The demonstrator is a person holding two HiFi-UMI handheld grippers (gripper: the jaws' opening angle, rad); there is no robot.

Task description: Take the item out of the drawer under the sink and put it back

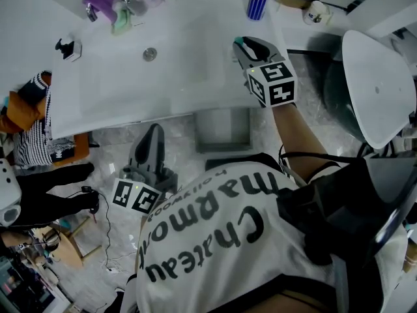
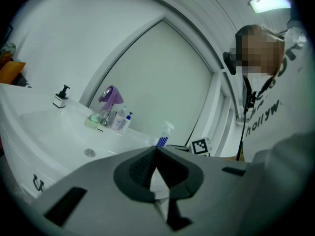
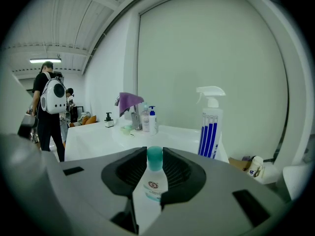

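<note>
One spray bottle (image 3: 210, 127) on white sink (image 1: 111, 90)

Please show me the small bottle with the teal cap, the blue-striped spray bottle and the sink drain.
small bottle (image 3: 153, 185): right gripper view, its label.
spray bottle (image 3: 208, 132): right gripper view, its striped body.
sink drain (image 1: 150, 54): head view, its middle.

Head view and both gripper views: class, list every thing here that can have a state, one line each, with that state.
drawer: pulled out, inside looks empty.
right tongs: shut on the small bottle.
small bottle: teal cap on, gripped near its top.
left tongs: shut, nothing between them.
spray bottle: standing upright.
</note>
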